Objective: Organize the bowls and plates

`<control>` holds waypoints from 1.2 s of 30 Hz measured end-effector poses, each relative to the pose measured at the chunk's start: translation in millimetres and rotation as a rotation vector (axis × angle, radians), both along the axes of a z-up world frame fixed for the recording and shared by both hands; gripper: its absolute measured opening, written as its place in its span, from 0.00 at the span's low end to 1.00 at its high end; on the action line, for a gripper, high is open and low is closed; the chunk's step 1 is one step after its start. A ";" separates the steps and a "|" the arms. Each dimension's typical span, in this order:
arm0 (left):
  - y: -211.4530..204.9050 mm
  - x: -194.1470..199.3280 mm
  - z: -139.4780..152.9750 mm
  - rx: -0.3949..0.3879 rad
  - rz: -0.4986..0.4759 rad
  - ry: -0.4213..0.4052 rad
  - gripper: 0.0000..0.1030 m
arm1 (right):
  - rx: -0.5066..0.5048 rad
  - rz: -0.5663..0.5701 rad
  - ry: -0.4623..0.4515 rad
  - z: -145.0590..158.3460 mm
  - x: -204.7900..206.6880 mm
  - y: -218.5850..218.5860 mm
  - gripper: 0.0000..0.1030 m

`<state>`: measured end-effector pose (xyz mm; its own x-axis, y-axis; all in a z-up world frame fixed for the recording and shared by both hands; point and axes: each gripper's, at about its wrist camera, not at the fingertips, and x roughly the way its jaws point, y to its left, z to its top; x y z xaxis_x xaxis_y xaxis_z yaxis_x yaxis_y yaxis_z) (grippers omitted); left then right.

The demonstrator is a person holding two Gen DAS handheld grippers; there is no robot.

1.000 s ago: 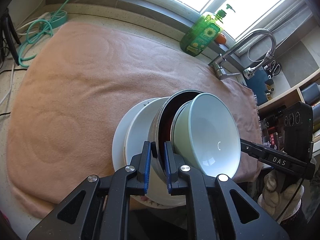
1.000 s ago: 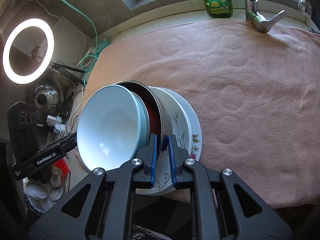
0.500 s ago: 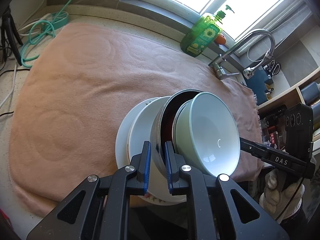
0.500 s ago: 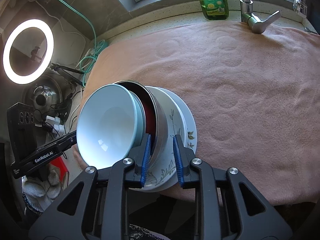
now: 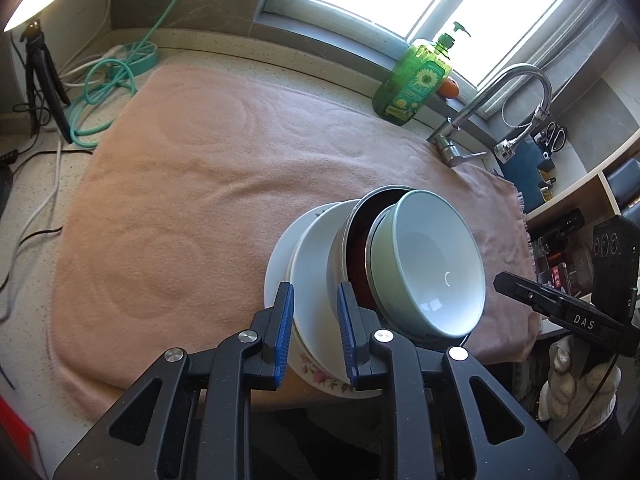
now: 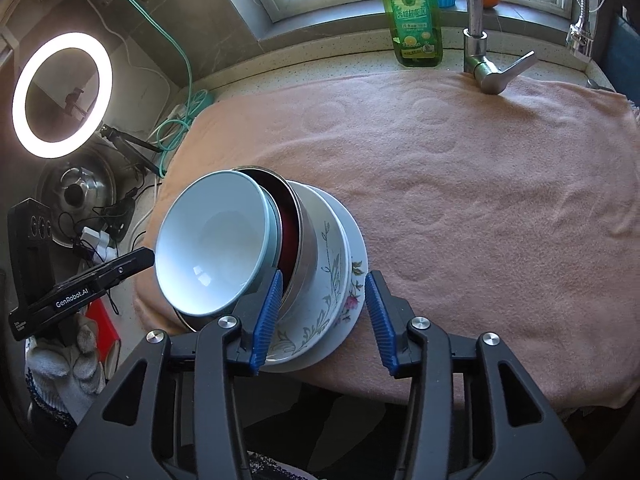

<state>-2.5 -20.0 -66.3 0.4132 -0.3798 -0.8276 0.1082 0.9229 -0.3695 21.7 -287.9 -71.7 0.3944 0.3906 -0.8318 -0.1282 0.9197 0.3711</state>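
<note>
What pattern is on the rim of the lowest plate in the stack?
Pink flowers with green leaves on the white lowest plate, clearest in the right wrist view.

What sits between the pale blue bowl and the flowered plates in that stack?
A steel bowl with a dark red inside is nested between the pale blue bowl and the flowered plates; the right wrist view shows it best.

Pale bowl [image 5: 436,264]: glazed ceramic, glossy, smooth. Steel bowl [image 6: 306,240]: brushed metal, dull sheen. Floral plates [image 6: 340,280]: glossy glazed ceramic. Towel [image 5: 208,184]: pink cloth, soft nap, matt. Left tongs [image 5: 314,334], right tongs [image 6: 322,314]: matt black plastic, ribbed blue pads. Tabletop [image 6: 312,64]: speckled stone, smooth. Faucet [image 6: 476,16]: polished metal. Soap bottle [image 6: 414,16]: translucent green plastic.
</note>
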 end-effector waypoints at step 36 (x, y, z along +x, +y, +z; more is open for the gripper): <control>-35.3 -38.4 41.7 0.223 -0.020 -0.199 0.69 | -0.113 -0.085 -0.160 31.3 -35.6 -6.8 0.84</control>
